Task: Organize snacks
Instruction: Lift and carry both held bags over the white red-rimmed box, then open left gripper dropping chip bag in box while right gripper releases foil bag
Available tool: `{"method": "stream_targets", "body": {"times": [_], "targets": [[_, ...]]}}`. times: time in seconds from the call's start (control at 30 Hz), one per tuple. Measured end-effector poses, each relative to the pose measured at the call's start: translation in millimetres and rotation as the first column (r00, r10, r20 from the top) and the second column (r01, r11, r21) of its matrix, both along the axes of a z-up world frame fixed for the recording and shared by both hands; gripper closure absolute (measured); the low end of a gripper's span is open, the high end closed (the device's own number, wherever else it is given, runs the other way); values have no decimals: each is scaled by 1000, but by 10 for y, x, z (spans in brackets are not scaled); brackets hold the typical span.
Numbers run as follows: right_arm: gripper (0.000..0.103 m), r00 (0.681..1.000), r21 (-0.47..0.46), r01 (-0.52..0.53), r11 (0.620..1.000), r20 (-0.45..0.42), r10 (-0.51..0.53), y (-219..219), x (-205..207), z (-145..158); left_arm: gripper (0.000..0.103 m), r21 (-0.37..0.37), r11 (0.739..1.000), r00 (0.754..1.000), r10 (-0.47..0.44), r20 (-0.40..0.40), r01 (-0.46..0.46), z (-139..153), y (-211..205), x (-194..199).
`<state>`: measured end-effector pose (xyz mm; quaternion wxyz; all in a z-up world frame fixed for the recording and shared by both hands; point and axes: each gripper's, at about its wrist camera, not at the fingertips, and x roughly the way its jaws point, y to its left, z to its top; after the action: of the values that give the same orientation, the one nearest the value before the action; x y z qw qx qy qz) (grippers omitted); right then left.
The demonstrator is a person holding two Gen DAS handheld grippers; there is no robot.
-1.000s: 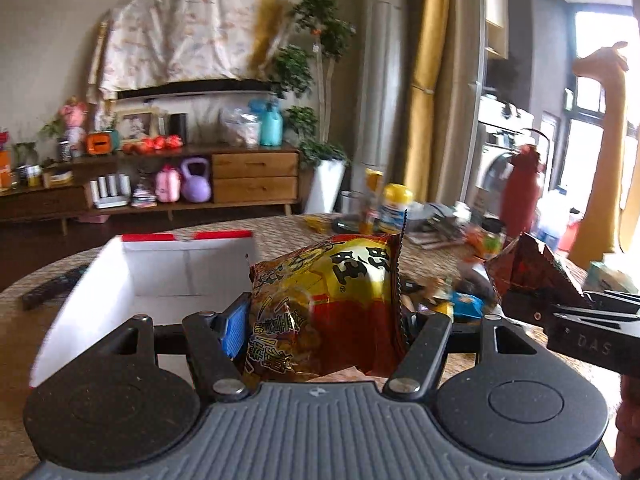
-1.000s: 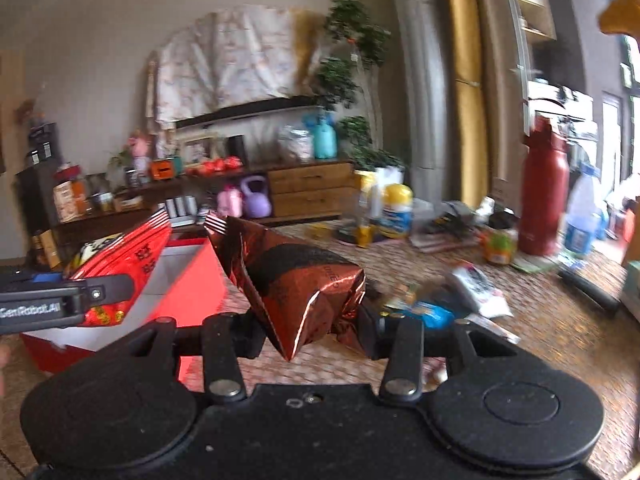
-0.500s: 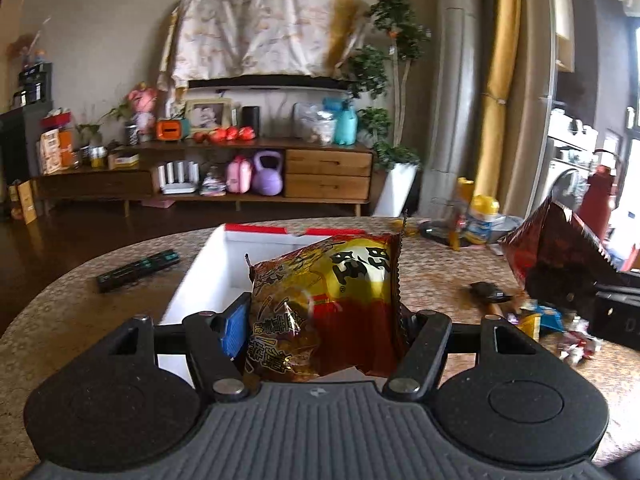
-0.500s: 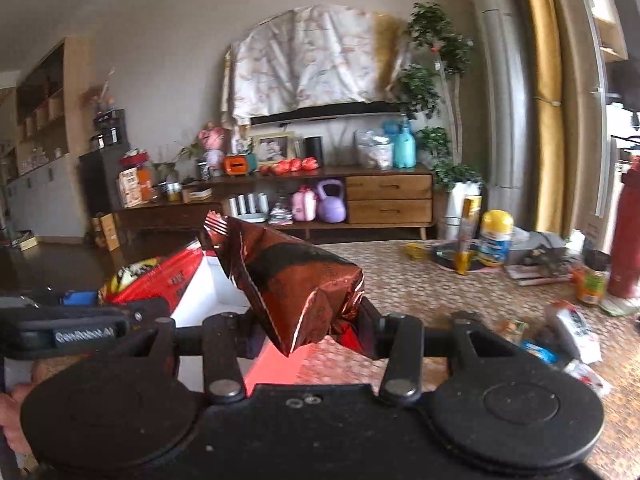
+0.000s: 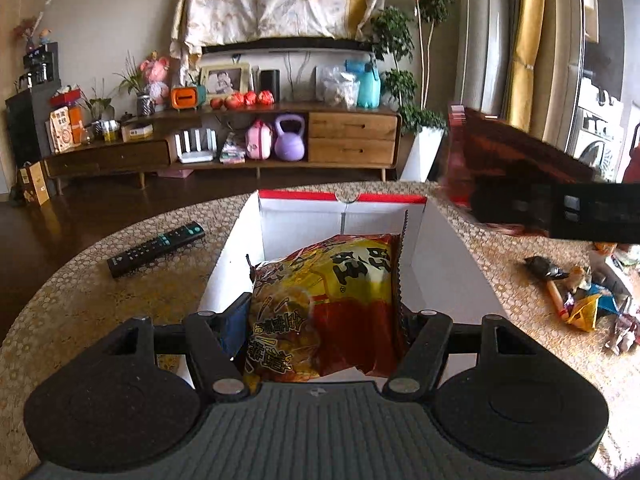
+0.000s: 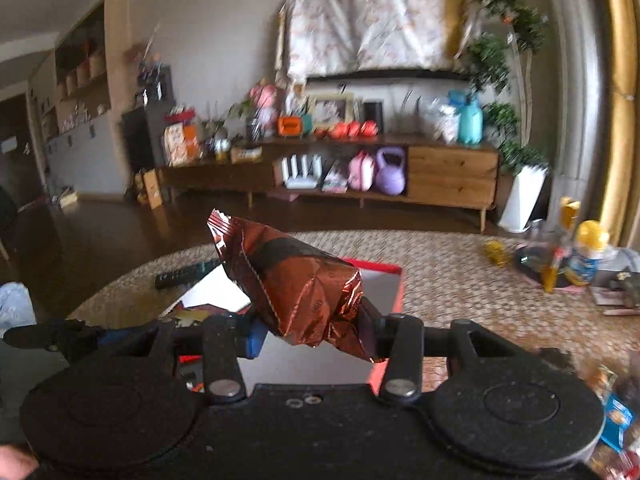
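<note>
Yellow-red snack bag (image 5: 324,304) and copper foil bag (image 6: 296,284) above red-rimmed box (image 5: 344,197)

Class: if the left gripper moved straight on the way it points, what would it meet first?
Probably the far inner wall of the white box, since the left gripper, gripping the yellow snack bag, points into it; depth is uncertain.

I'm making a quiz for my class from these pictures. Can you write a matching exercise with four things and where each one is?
Things:
1. yellow snack bag
2. brown foil bag
3. remote control
4. box

Places:
A. lying on the table left of the box
B. between the right gripper's fingers
C. open, on the table
D. between the left gripper's fingers, over the box

Pairs: 1-D, 2-B, 3-A, 4-C
</note>
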<state>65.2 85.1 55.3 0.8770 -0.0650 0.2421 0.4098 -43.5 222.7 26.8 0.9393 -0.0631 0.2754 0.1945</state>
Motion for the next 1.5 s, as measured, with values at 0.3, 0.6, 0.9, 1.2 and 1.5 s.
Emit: {"method": "stream_targets", "body": {"times": [0.3, 0.6, 0.9, 1.2, 1.5], "targets": [[59, 994, -130, -57, 990, -103, 43, 503, 236, -184, 35, -7, 999, 995, -39, -87, 38, -151, 132, 243], [59, 978, -342, -108, 934, -205, 38, 1070, 449, -430, 35, -4, 994, 962, -109, -252, 112, -357, 151, 460], [59, 961, -501, -125, 856, -276, -21, 1554, 568, -770, 35, -2, 990, 923, -131, -363, 140, -395, 149, 616], [39, 952, -507, -152, 848, -305, -12, 1585, 549, -945, 29, -7, 989, 909, -139, -393, 148, -390, 128, 675], [33, 945, -427, -159, 890, -327, 12, 1328, 454, -659, 21, -25, 992, 915, -126, -383, 126, -397, 85, 684]]}}
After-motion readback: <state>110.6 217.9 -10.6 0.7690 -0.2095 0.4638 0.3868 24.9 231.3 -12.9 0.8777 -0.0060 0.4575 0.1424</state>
